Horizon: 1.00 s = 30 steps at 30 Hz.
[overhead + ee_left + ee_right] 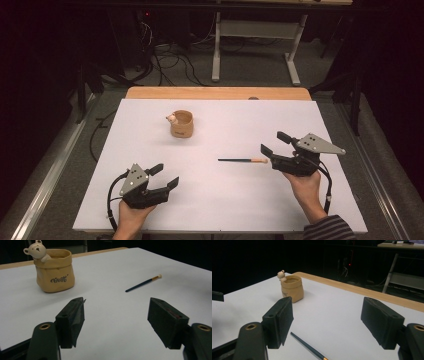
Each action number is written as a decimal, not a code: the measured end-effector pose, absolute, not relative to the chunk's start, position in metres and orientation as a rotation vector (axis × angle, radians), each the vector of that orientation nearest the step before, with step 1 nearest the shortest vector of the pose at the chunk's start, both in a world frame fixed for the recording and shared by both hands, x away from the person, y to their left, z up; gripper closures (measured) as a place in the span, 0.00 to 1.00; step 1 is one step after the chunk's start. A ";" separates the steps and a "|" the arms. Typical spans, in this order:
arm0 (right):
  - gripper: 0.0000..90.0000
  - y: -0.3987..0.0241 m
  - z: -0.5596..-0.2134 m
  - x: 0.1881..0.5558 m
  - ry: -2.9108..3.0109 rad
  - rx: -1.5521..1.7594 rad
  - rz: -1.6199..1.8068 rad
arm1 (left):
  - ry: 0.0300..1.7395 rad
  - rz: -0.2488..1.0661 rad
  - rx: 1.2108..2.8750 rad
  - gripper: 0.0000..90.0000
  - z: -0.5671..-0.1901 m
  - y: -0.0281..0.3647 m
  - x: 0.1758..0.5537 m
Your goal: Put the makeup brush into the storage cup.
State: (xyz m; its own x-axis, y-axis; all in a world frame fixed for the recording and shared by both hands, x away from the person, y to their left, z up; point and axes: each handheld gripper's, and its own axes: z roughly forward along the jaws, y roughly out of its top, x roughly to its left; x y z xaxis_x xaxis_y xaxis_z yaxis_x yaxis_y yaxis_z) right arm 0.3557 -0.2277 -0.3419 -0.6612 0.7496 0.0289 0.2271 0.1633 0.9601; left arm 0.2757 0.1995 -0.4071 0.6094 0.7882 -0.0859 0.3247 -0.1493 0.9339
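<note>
On the white bench (215, 200) the brush (243, 160) lies flat just ahead of the right tool (272, 147), jaws wide and empty, its long axis running toward the farther, likewise wide left tool (166, 176).

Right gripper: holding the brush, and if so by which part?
Nothing held. The right gripper has its jaws open, and the brush lies flat on the white table just in front of them. The left gripper is open and empty too.
</note>
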 end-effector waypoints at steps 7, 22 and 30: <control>0.26 -0.219 -0.340 0.365 1.990 0.920 1.510 | 0.918 0.524 1.736 0.33 -0.407 0.200 0.276; 0.23 -0.202 -0.336 0.381 2.013 0.881 1.506 | 0.915 0.524 1.738 0.34 -0.407 0.199 0.275; 0.24 -0.191 -0.335 0.391 2.024 0.880 1.489 | 0.912 0.520 1.737 0.34 -0.407 0.199 0.275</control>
